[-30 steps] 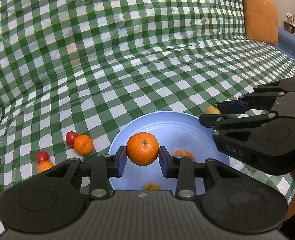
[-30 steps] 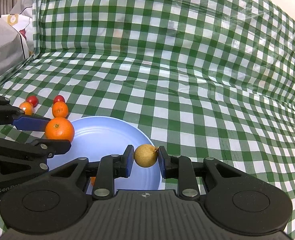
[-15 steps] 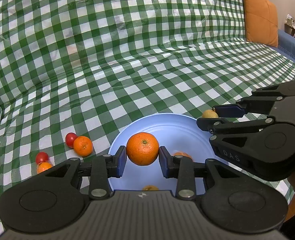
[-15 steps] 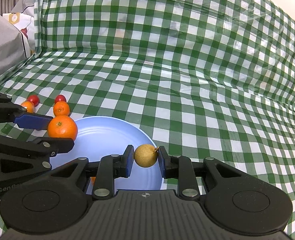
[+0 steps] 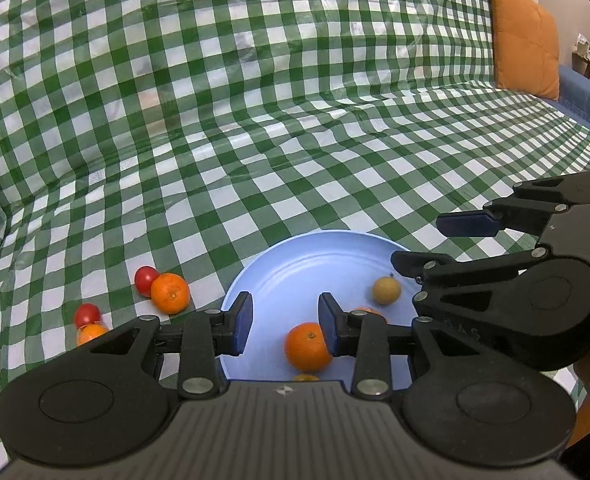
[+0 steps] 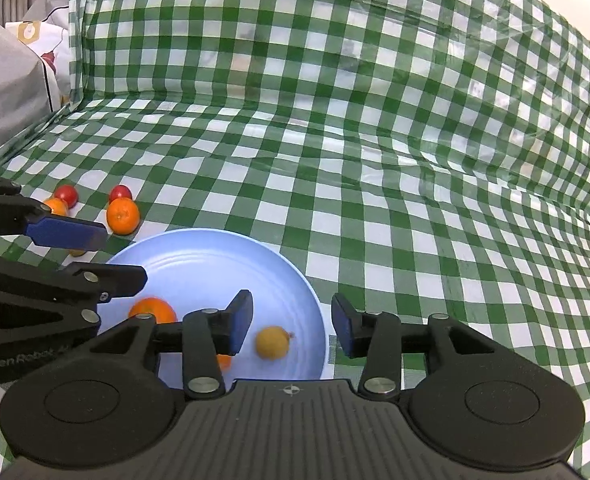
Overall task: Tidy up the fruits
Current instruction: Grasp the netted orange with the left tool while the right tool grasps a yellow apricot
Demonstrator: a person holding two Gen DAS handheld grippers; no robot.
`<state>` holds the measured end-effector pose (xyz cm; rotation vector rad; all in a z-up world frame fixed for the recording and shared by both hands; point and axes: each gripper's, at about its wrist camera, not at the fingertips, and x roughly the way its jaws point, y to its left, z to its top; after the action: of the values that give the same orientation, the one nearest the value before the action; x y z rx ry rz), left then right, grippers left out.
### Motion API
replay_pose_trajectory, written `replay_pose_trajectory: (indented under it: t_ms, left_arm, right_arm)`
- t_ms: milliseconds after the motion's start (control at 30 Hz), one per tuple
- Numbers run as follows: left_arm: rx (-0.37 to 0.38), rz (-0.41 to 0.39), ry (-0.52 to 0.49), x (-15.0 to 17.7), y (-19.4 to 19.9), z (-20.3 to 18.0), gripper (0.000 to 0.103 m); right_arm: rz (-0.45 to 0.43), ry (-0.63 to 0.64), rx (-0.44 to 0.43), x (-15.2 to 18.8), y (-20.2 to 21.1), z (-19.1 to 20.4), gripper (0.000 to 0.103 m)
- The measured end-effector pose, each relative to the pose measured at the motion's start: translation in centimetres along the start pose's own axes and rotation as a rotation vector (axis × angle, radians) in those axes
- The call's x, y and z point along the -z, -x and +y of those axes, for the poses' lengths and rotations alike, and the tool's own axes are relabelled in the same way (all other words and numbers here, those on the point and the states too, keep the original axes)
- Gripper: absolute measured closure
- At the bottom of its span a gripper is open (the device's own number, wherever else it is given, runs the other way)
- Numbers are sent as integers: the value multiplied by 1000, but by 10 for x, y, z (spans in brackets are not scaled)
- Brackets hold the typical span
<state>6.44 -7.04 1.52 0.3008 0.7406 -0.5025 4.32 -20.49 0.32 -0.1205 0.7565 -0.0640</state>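
Observation:
A light blue plate (image 5: 295, 264) lies on the green checked cloth; it also shows in the right wrist view (image 6: 199, 256). My left gripper (image 5: 285, 318) is open above the plate, and an orange (image 5: 307, 346) lies on the plate just below its right finger. My right gripper (image 6: 291, 322) is open over the plate's right side, and a small yellow-brown fruit (image 6: 272, 343) lies on the plate below it. That fruit shows in the left wrist view (image 5: 386, 290) too. Other orange fruit on the plate are partly hidden by the fingers.
Left of the plate on the cloth lie an orange (image 5: 170, 293), two red cherry tomatoes (image 5: 145, 276) (image 5: 86, 314) and a small orange fruit (image 5: 89, 332). An orange cushion (image 5: 525, 40) stands at the far right. A grey bag (image 6: 7, 92) sits at the far left.
Both grippers have opened. The orange dropped from the left gripper onto the plate, and the yellow-brown fruit dropped from the right gripper onto the plate.

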Motion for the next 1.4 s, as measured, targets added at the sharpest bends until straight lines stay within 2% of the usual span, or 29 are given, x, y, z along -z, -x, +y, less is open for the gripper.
replay_pose_trajectory:
  t_ms: [200, 367, 433, 500, 533, 633, 733, 767, 900, 1067, 1167, 1300, 1400]
  left_arm:
    - [-49, -18, -6, 2, 7, 6, 68]
    - [-115, -14, 13, 2, 20, 33, 76]
    - [-143, -10, 2, -1, 28, 50, 77]
    - [-176, -22, -7, -3, 39, 70, 77]
    - [-192, -29, -4, -3, 44, 80, 77]
    - [-242, -30, 57, 8, 50, 113, 77]
    - [-296, 54, 152, 25, 41, 144, 77]
    - [-300, 51, 188, 30, 41, 152, 77]
    - [-294, 108, 230, 46, 26, 170, 77]
    - [-251, 83, 300, 44, 18, 183, 77]
    - [-203, 83, 362, 40, 11, 189, 76]
    - [-142, 91, 417, 38, -5, 189, 65]
    - [-99, 98, 448, 37, -14, 191, 57]
  right_arm:
    - [-16, 0, 4, -2, 4, 7, 58]
    - [-49, -40, -3, -7, 11, 11, 58]
    - [-71, -56, -13, -10, 15, 15, 62]
    - [-94, -68, -33, -13, 18, 19, 71]
    - [-111, -72, -48, -15, 20, 23, 73]
    - [-145, -67, -87, -21, 23, 34, 76]
    - [-156, -45, -130, -26, 22, 50, 76]
    - [-159, -34, -146, -28, 21, 56, 76]
    - [-146, 7, -209, -34, 13, 84, 76]
    - [-99, 85, -282, -38, -4, 126, 76]
    - [-63, 124, -287, -35, -16, 148, 76]
    - [-23, 125, -272, -38, -36, 166, 73]
    - [-7, 113, -266, -41, -49, 171, 63]
